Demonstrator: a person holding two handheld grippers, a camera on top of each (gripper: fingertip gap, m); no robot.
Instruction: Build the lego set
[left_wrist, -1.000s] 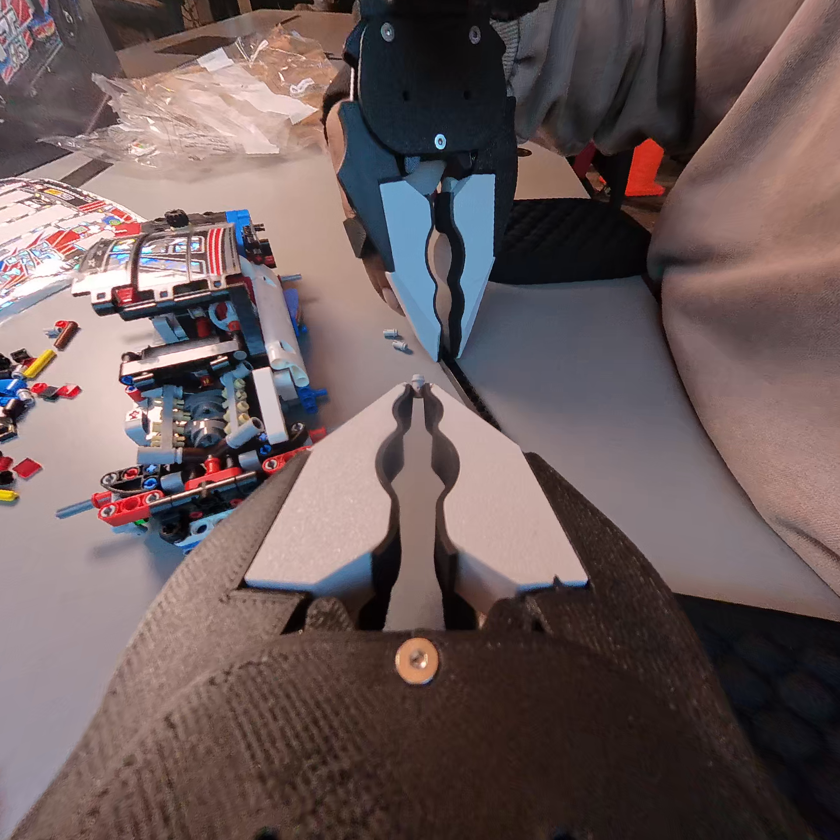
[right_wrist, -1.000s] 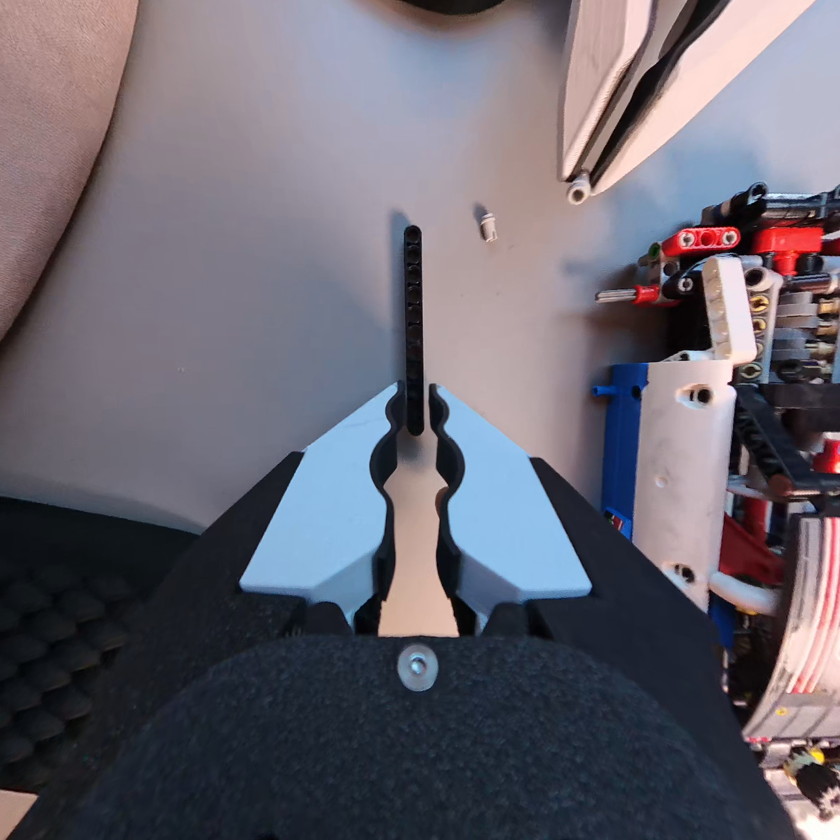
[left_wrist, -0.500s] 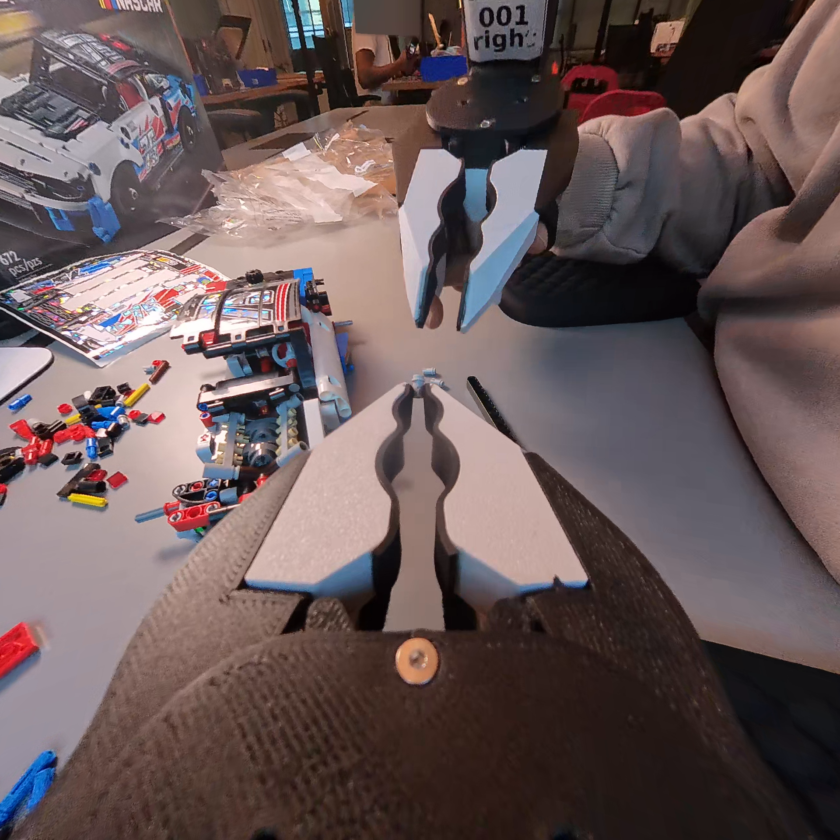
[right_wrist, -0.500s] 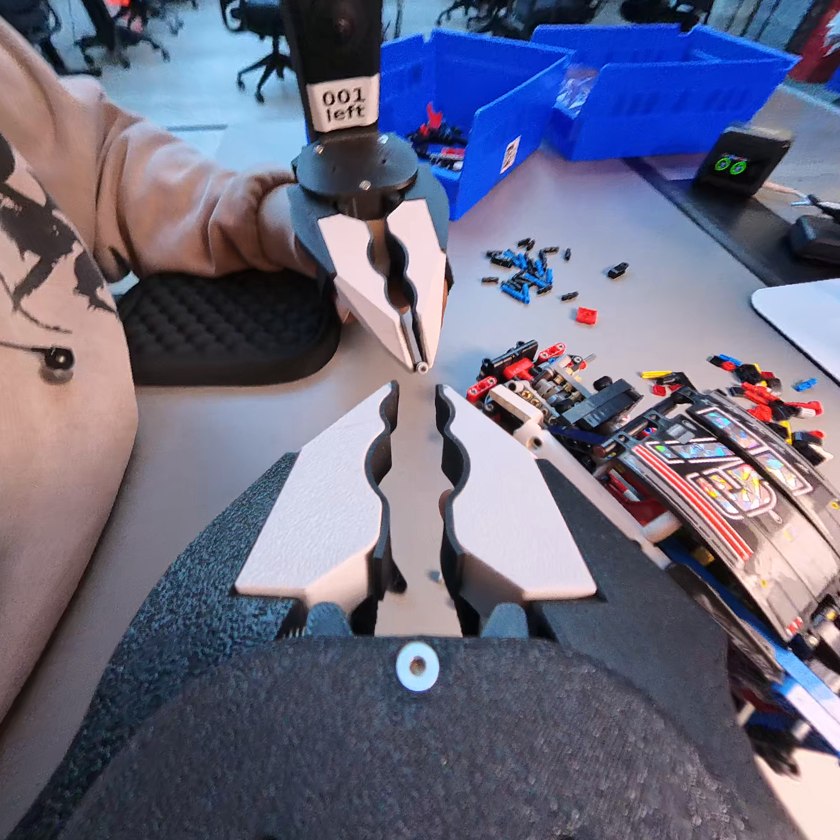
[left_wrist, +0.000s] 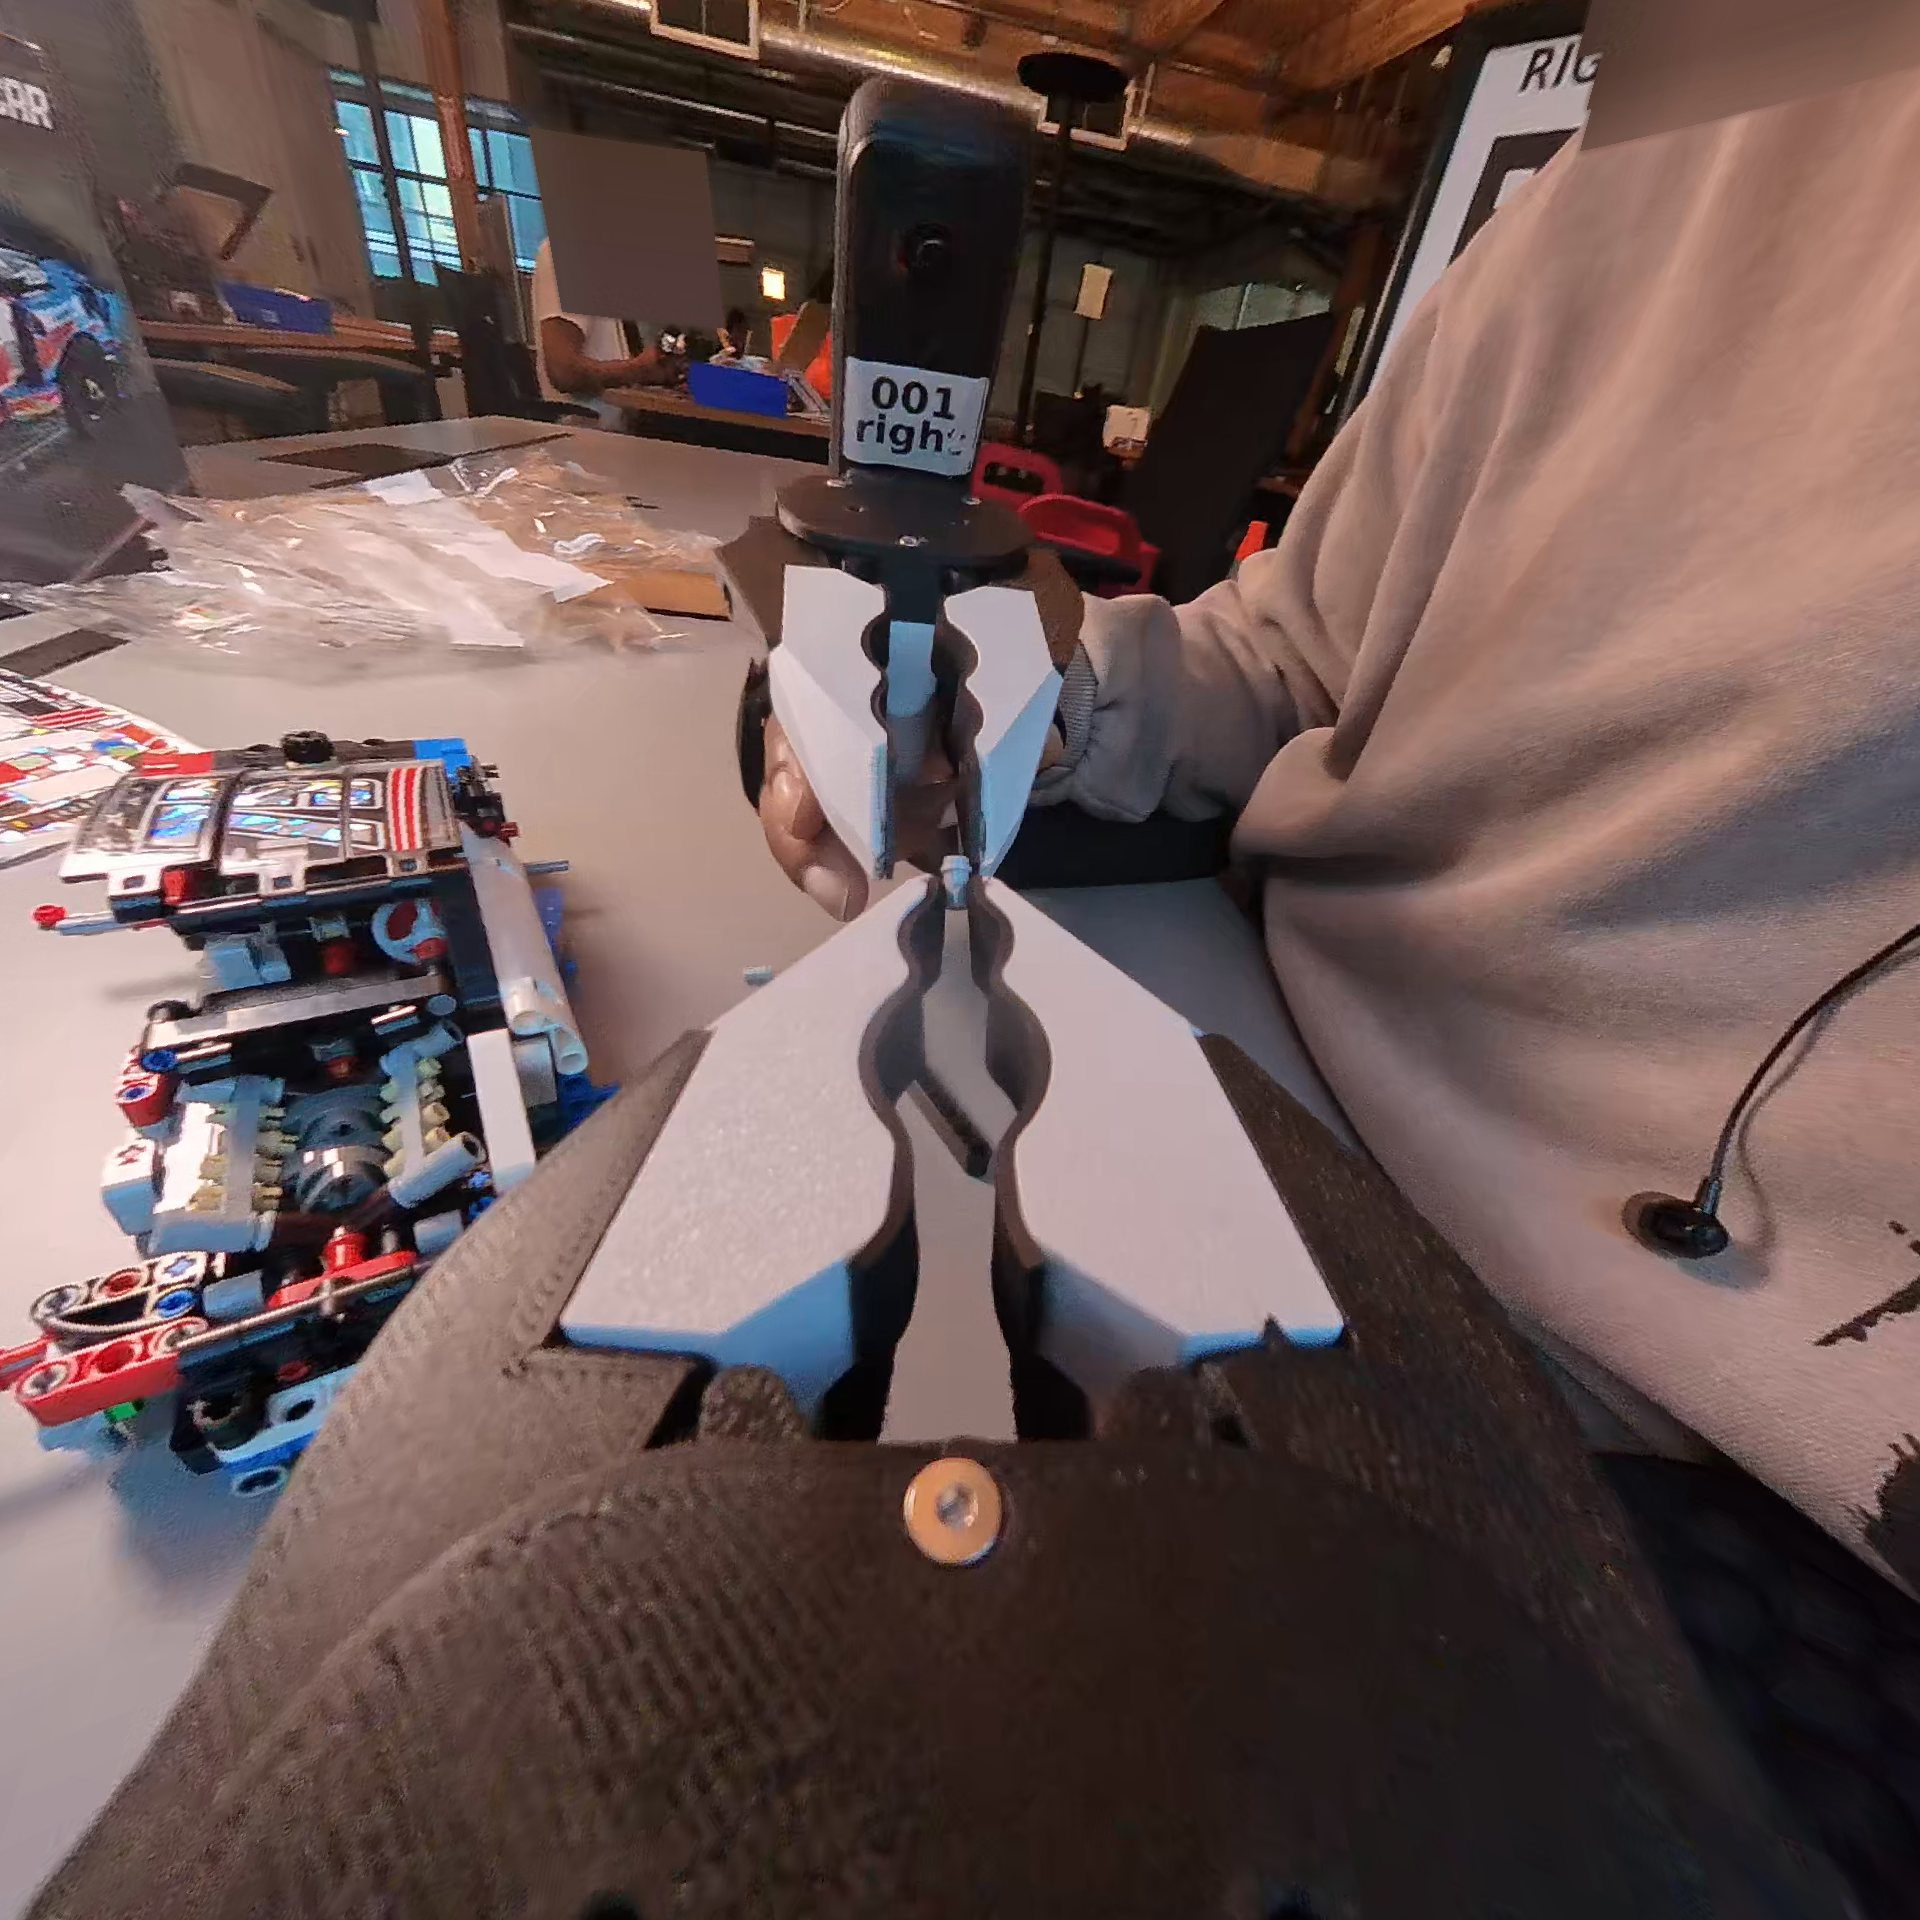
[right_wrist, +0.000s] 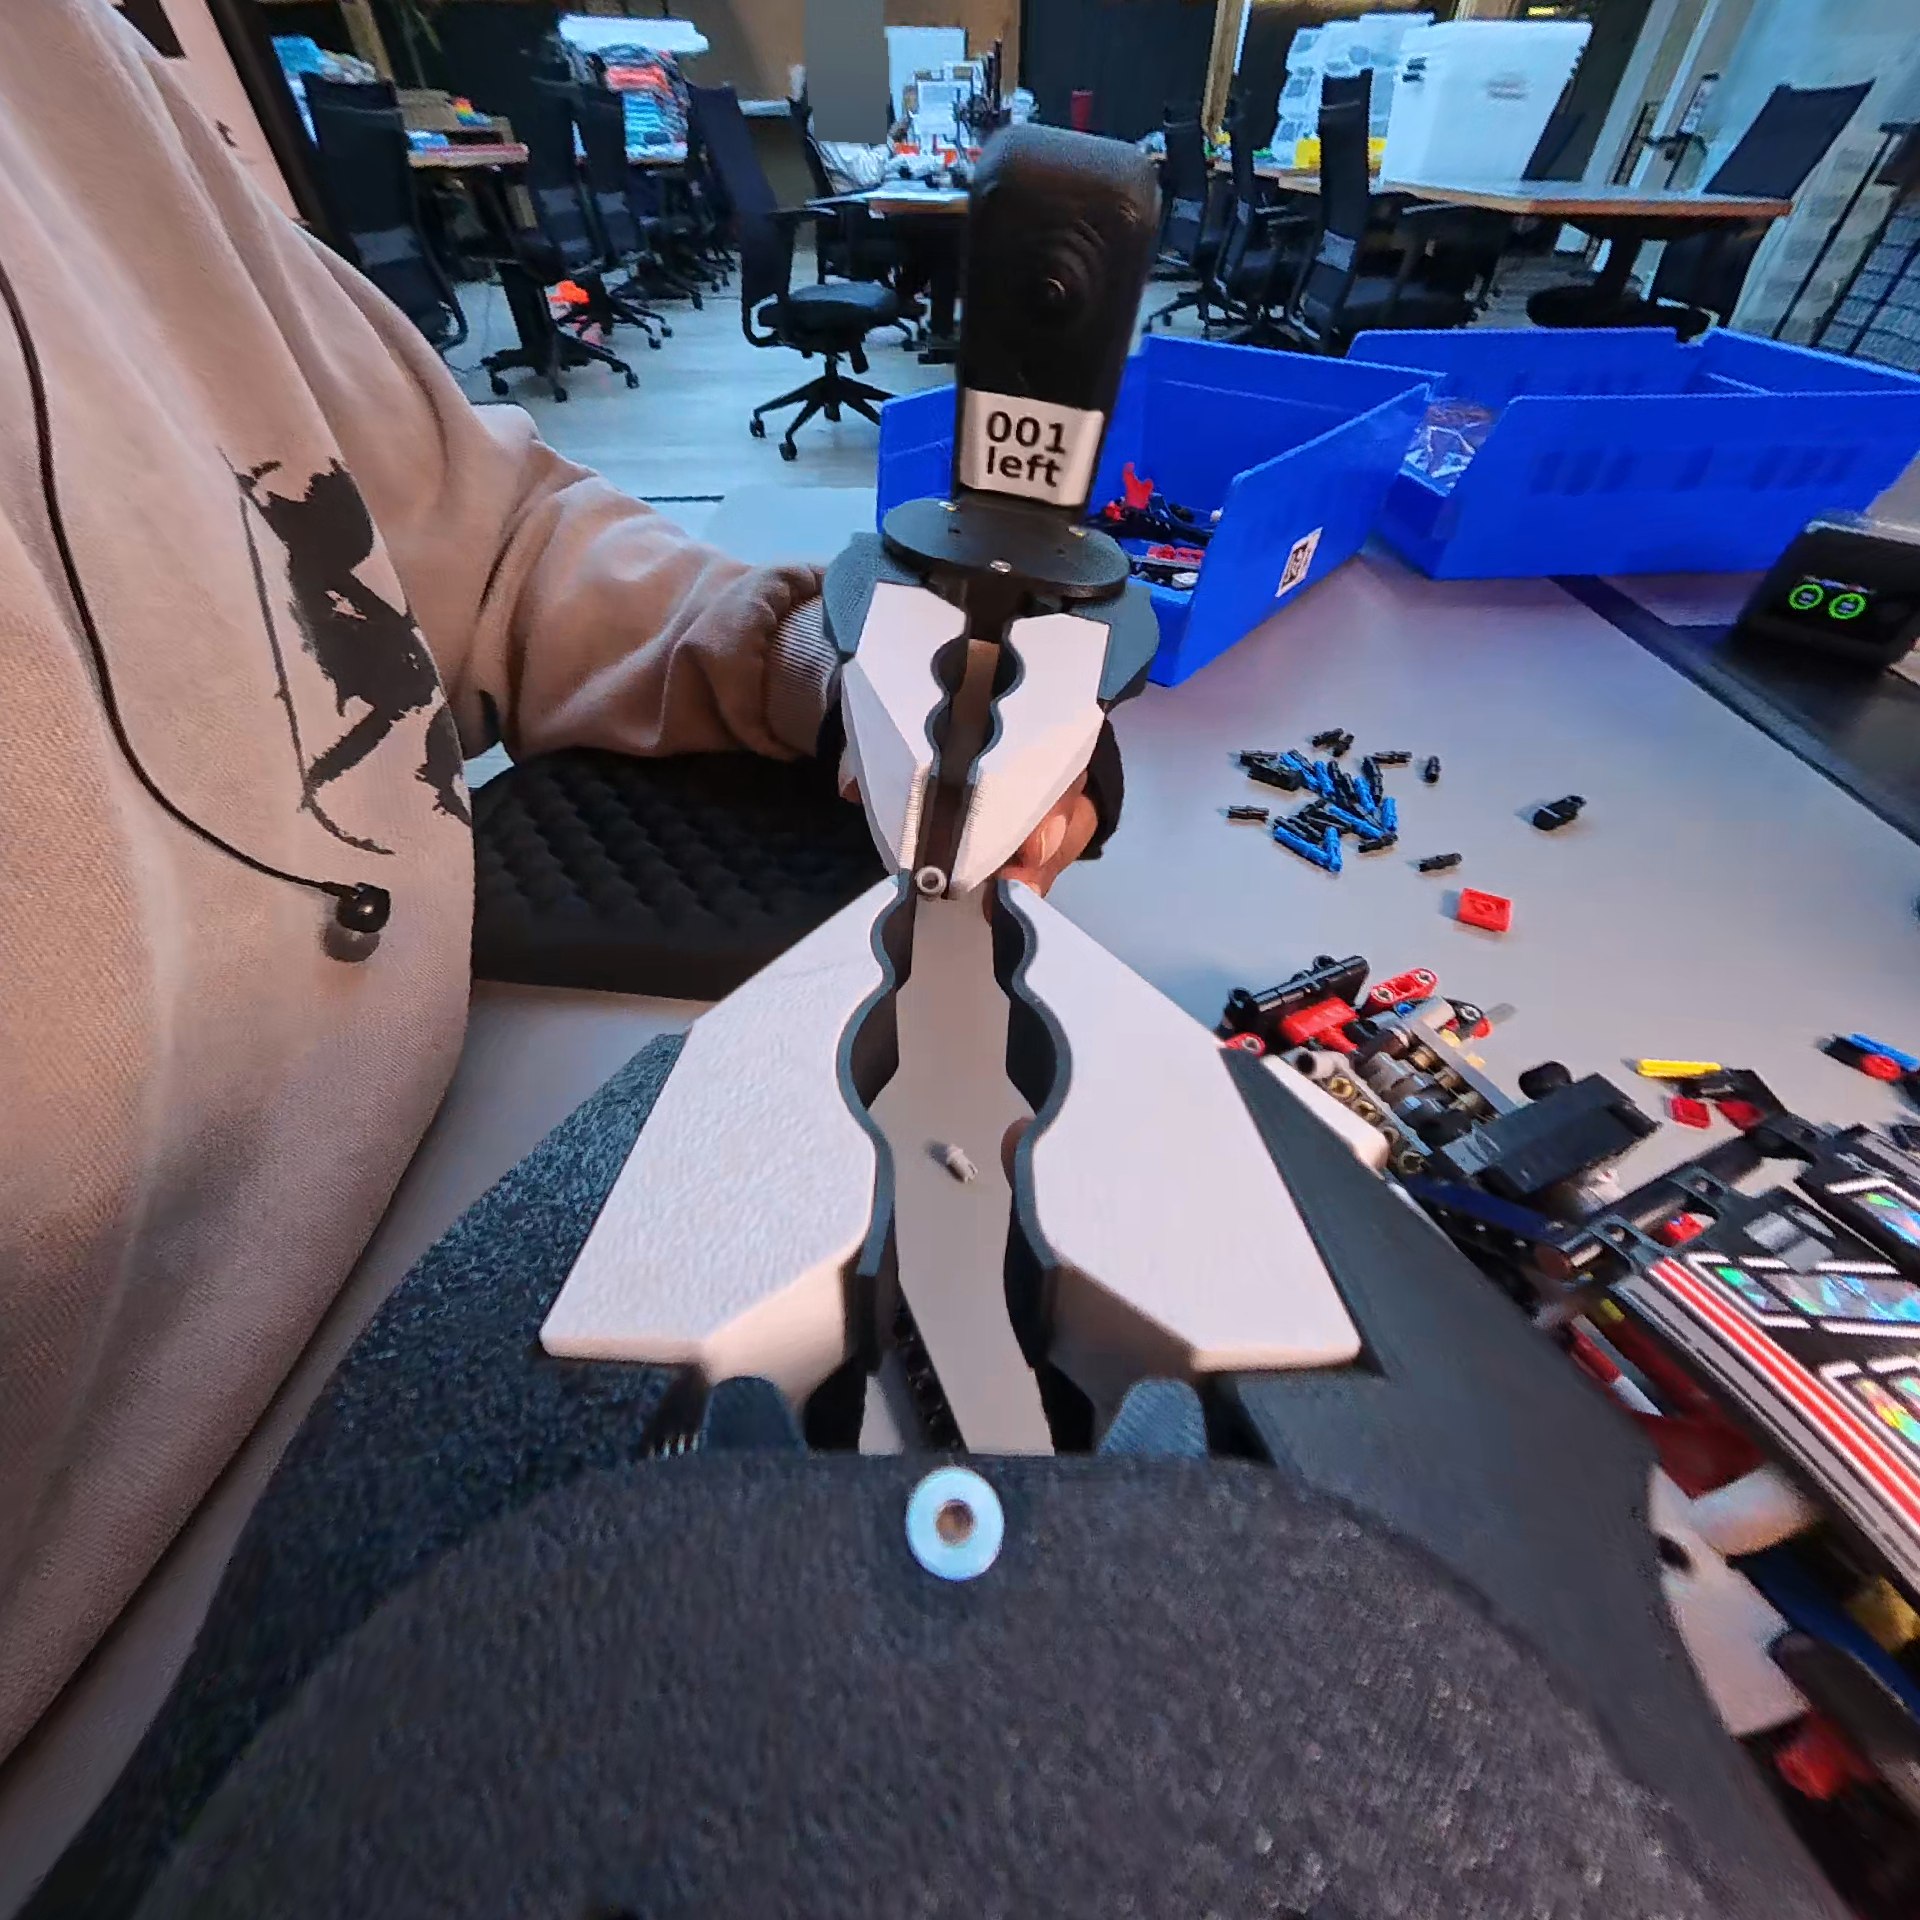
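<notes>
Raised tip to tip above the grey table, the left gripper pinches a small grey pin toward the right gripper's parted jaws, apparently for a handover, while the half-built Lego car waits beside them.

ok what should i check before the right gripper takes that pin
1. grey pin pinched in left gripper tips: ok
2. right gripper open: ok
3. Pin lined up inside right gripper's gap: cannot tell, it sits close to one finger
4. black beam lying free on the table: ok
5. spare grey pin on the table, below the handover: ok
6. lego car off to the side: ok
</notes>
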